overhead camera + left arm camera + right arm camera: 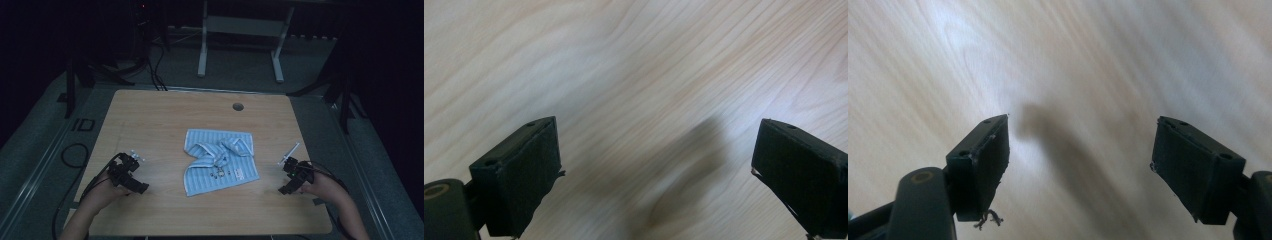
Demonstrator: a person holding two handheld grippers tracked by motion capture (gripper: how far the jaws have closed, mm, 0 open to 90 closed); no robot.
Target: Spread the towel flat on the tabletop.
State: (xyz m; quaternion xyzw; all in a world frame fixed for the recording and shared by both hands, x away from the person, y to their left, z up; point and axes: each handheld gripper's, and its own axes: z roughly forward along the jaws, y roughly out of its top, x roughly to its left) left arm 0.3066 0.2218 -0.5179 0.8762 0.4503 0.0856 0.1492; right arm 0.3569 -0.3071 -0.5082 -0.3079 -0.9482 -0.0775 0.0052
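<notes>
A light blue striped garment (220, 161), folded with its sleeves bunched on top and small dark marks near its lower part, lies at the middle of the wooden table (150, 115). My left gripper (131, 181) rests over the table's front left, well apart from the cloth. In the left gripper view it (656, 165) is open, jaws wide with bare wood between them. My right gripper (292, 181) is at the front right, also clear of the cloth. Its own view shows it (1080, 160) open over bare wood, with a bit of thread on one finger (983, 160).
A round cable hole (238, 106) sits near the table's far edge. Beyond the table stand the white legs of another desk (202, 50) and dark cables (155, 65) on the floor. A cable loop (75, 155) lies left of the table.
</notes>
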